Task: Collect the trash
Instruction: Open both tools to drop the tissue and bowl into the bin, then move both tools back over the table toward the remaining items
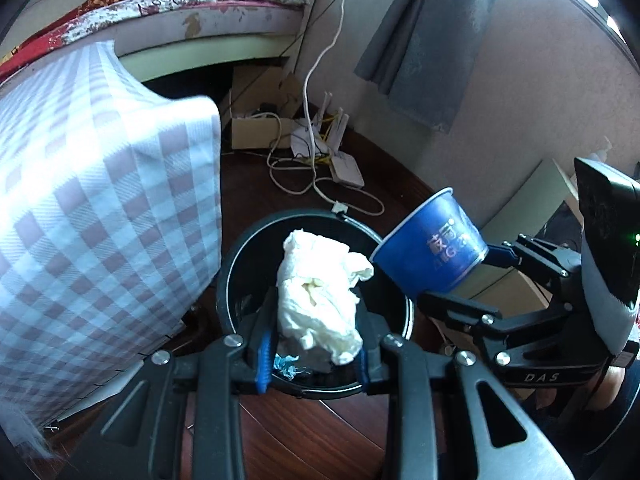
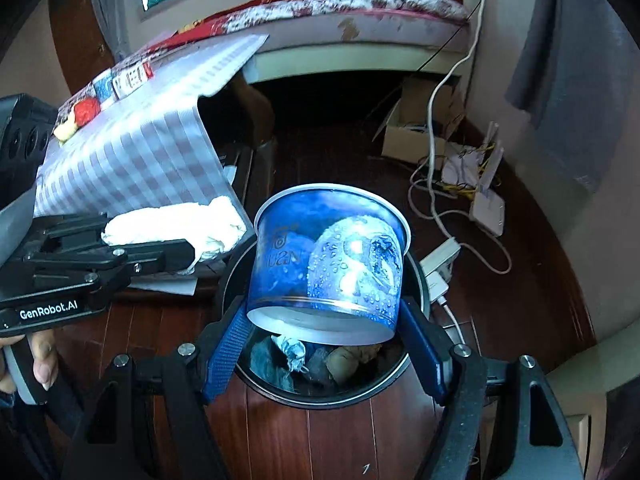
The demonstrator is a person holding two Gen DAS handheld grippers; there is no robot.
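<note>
My left gripper (image 1: 314,344) is shut on a crumpled white tissue (image 1: 320,292) and holds it over the black round trash bin (image 1: 236,264). My right gripper (image 2: 326,344) is shut on a blue paper cup (image 2: 328,256), tilted with its mouth away from me, over the same bin (image 2: 416,376). The bin holds crumpled scraps (image 2: 296,352). In the left wrist view the cup (image 1: 432,252) and right gripper (image 1: 472,280) hang at the bin's right rim. In the right wrist view the tissue (image 2: 172,228) and left gripper (image 2: 192,252) sit at the bin's left.
A table with a checked cloth (image 1: 100,200) stands left of the bin, with snacks on it (image 2: 84,112). White cables, a router (image 1: 348,168) and a cardboard box (image 1: 256,132) lie on the dark wood floor behind. A bed (image 1: 200,8) and grey curtain (image 1: 428,40) stand beyond.
</note>
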